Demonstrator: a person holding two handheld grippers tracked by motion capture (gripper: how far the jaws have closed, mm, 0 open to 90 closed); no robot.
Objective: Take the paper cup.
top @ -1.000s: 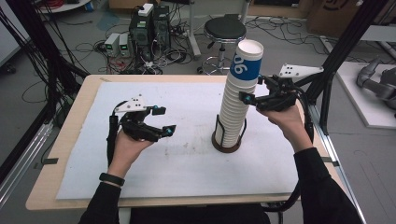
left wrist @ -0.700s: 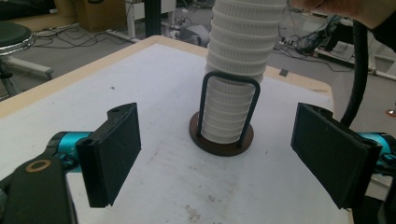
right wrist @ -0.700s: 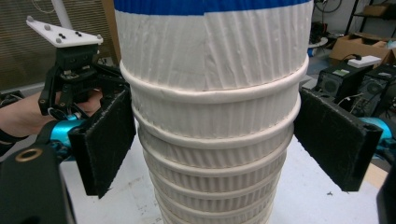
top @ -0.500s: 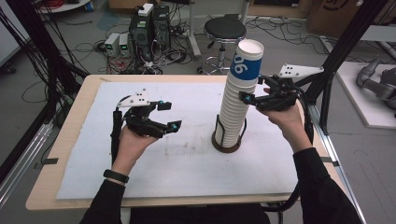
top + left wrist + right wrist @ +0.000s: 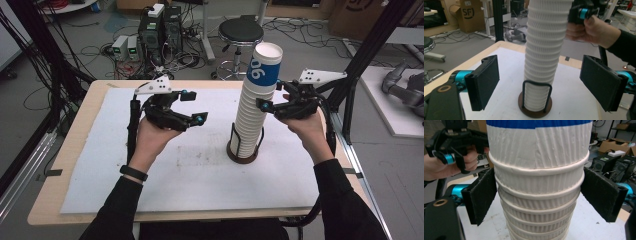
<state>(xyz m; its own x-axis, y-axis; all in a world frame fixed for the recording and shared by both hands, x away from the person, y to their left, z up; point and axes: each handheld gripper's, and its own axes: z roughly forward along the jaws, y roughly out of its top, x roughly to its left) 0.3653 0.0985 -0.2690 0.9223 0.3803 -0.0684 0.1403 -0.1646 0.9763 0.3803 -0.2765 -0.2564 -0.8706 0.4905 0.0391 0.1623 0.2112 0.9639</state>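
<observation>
A tall stack of white ribbed paper cups (image 5: 252,110) stands in a dark wire holder (image 5: 243,152) on the white mat. The top cup (image 5: 261,70) has a blue band. My right gripper (image 5: 271,96) is at the stack's upper right. In the right gripper view its pads (image 5: 484,197) press on both sides of the stack (image 5: 539,155), just under the blue-banded cup. My left gripper (image 5: 194,106) hangs open above the mat, left of the stack. In the left gripper view its pads (image 5: 485,82) have nothing between them, and the stack (image 5: 544,50) and holder (image 5: 535,110) stand farther ahead.
The white mat (image 5: 175,170) covers most of the wooden table (image 5: 85,150). Beyond the far edge are a black stool (image 5: 241,31) and computer cases (image 5: 160,25) on the floor. A black frame post (image 5: 360,55) rises close to the table's right side.
The left gripper has risen and moved right toward the stack, with its jaws equally wide. The right gripper and the stack have stayed put.
</observation>
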